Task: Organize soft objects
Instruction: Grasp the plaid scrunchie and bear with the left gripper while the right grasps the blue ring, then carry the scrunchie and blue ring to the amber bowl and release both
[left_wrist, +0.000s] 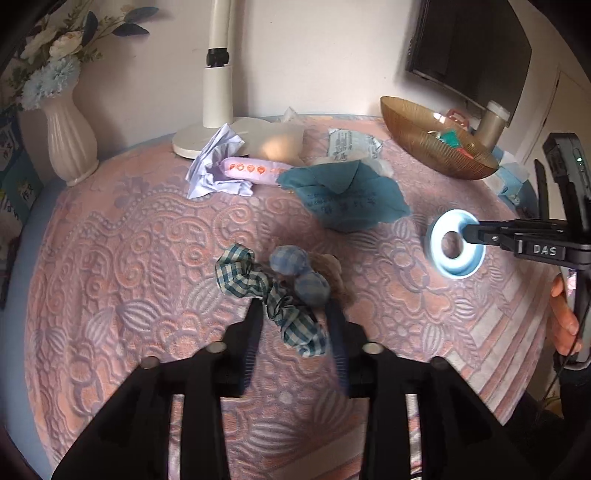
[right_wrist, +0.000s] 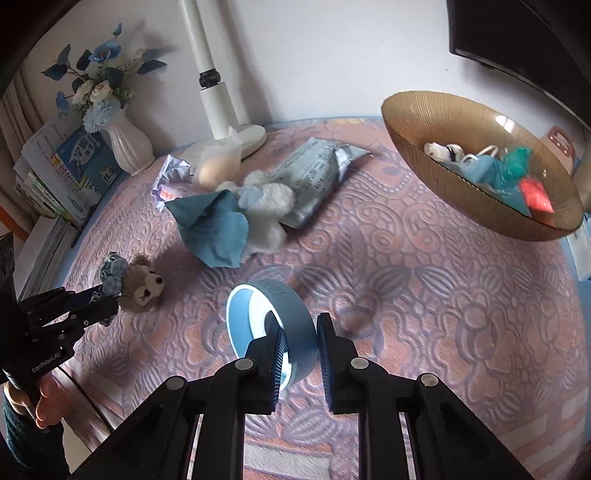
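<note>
Clamped in right gripper (right_wrist: 299, 354) jaws: blue ring (right_wrist: 271, 321), lifted, amber bowl (right_wrist: 424, 147) ahead to the right. Left gripper (left_wrist: 295, 321) jaws open, straddling checked scrunchie (left_wrist: 273, 299) beside plush bear (right_wrist: 142, 284), far left of bowl.

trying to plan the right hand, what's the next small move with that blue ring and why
Probably carry the blue ring up and right toward the amber bowl. The right tool already grips the ring's wall, lifted off the pink cloth, and the bowl already holds other small items.
</note>
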